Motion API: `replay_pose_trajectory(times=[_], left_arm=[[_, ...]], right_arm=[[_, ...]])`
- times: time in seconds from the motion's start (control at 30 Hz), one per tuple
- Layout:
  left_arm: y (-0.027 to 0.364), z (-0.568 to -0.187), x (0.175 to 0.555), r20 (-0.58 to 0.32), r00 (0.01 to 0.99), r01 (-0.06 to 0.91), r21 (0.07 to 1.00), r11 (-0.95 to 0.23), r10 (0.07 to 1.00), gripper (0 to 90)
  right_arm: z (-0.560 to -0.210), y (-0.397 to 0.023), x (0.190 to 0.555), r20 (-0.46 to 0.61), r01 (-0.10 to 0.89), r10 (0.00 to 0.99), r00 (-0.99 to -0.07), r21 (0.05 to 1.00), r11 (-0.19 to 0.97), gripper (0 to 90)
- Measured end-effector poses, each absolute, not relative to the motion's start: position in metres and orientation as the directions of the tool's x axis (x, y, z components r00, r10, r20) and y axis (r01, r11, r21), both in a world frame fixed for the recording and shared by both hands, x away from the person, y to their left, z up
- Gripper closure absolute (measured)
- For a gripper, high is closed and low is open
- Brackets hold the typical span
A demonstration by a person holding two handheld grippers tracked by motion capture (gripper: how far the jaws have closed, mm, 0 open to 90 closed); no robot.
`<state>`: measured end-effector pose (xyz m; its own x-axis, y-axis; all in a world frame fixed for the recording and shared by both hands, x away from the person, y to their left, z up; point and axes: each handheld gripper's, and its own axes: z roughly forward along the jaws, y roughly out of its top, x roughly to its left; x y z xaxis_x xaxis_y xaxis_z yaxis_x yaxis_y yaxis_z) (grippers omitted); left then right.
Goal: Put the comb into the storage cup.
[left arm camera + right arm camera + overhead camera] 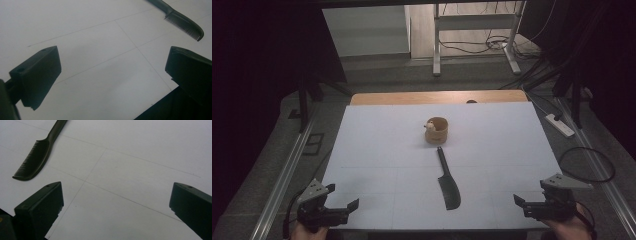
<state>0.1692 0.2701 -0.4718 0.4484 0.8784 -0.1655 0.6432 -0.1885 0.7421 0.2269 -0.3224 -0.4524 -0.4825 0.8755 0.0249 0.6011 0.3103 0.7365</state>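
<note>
My left gripper (343,199) and right gripper (521,202) sit at the near corners of the matte white table (377,145), jaws spread apart, gripping nothing. Between them lies a dark plastic comb (448,184), fine-toothed, handle pointing far toward a round wooden cup (436,130).

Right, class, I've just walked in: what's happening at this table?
A person sits at a white table with a hand-held gripper in each hand. The left hand-held gripper and the right hand-held gripper rest at the near corners, jaws wide open, holding nothing. Between them lies a black comb, its handle pointing away towards a small round wooden holder farther back. Nothing is being touched yet.
</note>
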Motion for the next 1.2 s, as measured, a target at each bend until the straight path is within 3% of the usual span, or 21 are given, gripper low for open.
replay_pose_trajectory(times=[1.2], left_arm=[[0.2740,-0.4724,0.1663,-0.194,0.440,0.650,0.743,-0.162,0.877,1.5]], right_arm=[[-0.4539,-0.3130,0.2324,0.006,0.594,0.831,-0.556,0.702,0.393,0.0]])
